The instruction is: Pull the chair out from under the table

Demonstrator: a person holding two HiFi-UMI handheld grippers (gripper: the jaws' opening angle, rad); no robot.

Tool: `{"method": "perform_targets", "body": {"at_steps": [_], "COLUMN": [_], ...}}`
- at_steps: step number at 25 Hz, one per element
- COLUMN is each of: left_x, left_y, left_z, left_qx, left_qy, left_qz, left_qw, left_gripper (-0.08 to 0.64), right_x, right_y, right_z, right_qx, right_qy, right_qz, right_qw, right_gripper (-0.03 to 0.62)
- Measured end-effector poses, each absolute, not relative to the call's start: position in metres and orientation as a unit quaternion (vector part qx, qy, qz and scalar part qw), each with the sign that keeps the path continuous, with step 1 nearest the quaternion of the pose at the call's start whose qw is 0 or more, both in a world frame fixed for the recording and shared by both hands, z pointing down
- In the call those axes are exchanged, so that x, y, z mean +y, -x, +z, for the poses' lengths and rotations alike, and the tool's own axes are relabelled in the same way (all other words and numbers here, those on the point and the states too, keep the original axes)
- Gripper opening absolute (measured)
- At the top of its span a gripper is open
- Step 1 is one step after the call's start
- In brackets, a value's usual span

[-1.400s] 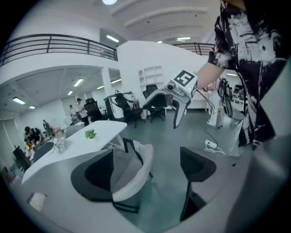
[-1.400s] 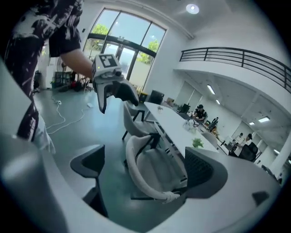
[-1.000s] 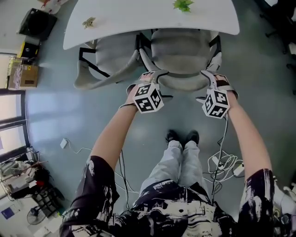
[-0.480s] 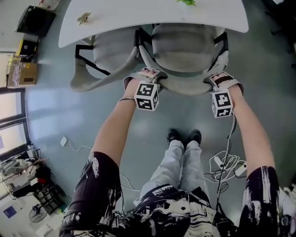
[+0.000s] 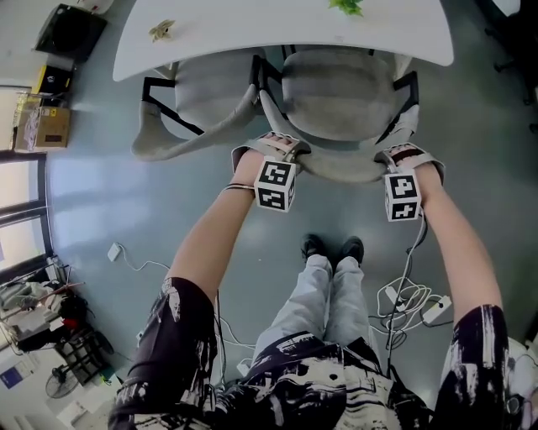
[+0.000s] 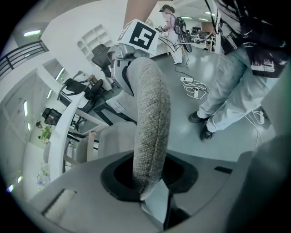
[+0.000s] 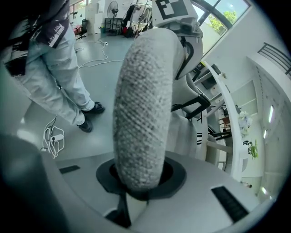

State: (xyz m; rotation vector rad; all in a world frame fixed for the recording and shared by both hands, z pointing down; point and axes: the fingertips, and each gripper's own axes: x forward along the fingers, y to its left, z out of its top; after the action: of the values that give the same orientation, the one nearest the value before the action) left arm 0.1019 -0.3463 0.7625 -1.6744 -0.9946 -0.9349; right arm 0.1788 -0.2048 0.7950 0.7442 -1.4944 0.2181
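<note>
Gripped the chair [image 5: 340,92] by the padded top rim of its backrest [image 5: 336,164], with the left gripper [image 5: 273,149] on the rim's left end and the right gripper [image 5: 405,158] on its right end, both pointed steeply down. Caught mid-closing on the woven grey fabric, with the rim between each pair of jaws and already pressed by the pads. Taken wide apart, most likely, to keep the chair from swinging once drawn back. Taken at the top rim as the one part clear of the white worktop [image 5: 252,29] and within easy reach. Tucked in as yet: front of the seat under the worktop, only the backrest and the rear of the seat out in the open. Pull judged not yet begun.

Nearest, just behind the chair, found the person's black shoes [image 5: 332,248] on the grey floor [image 5: 126,210], leaving little room for the chair's travel; a step back likely called for. Behind the chair and off to its right, noted loose cables [image 5: 402,298] and a white power strip [image 5: 437,309], a possible snag for chair legs or feet. Just left of the chair, seen a second grey chair [image 5: 202,101], turned askew, near or against this chair's left side; could not be told which. Beyond the chair, on the worktop, spotted a green sprig [image 5: 346,7] and a small pale object [image 5: 161,30], neither in the path.
</note>
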Motion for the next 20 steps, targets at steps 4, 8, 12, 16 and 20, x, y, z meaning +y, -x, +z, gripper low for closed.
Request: {"method": "perform_targets", "body": {"at_steps": [4, 8, 12, 16, 20], "left_x": [-0.323, -0.295, -0.271, -0.246, -0.226], "left_y": [-0.072, -0.035, 0.006, 0.052, 0.090], "left_z": [0.759, 0.758, 0.756, 0.756, 0.755], "left_qx": [-0.413, -0.413, -0.412, -0.418, -0.421], "left_qy": [0.683, 0.686, 0.690, 0.690, 0.688], "left_qz": [-0.381, -0.382, -0.377, -0.379, -0.384], "left_qw": [0.467, 0.462, 0.460, 0.454, 0.449], "left_gripper": [0.103, 0.101, 0.101, 0.101, 0.101], "right_x": [-0.182, -0.156, -0.132, -0.106, -0.085], "right_y": [-0.150, -0.116, -0.074, -0.029, 0.011], "right_z": [0.791, 0.789, 0.788, 0.787, 0.784], "right_qx": [-0.660, -0.661, -0.663, -0.665, -0.667], "right_qy": [-0.326, -0.321, -0.319, -0.314, -0.313], "right_qz": [0.110, 0.112, 0.116, 0.119, 0.123], "right_qw": [0.668, 0.669, 0.668, 0.667, 0.665], "right_gripper": [0.052, 0.052, 0.052, 0.052, 0.052]}}
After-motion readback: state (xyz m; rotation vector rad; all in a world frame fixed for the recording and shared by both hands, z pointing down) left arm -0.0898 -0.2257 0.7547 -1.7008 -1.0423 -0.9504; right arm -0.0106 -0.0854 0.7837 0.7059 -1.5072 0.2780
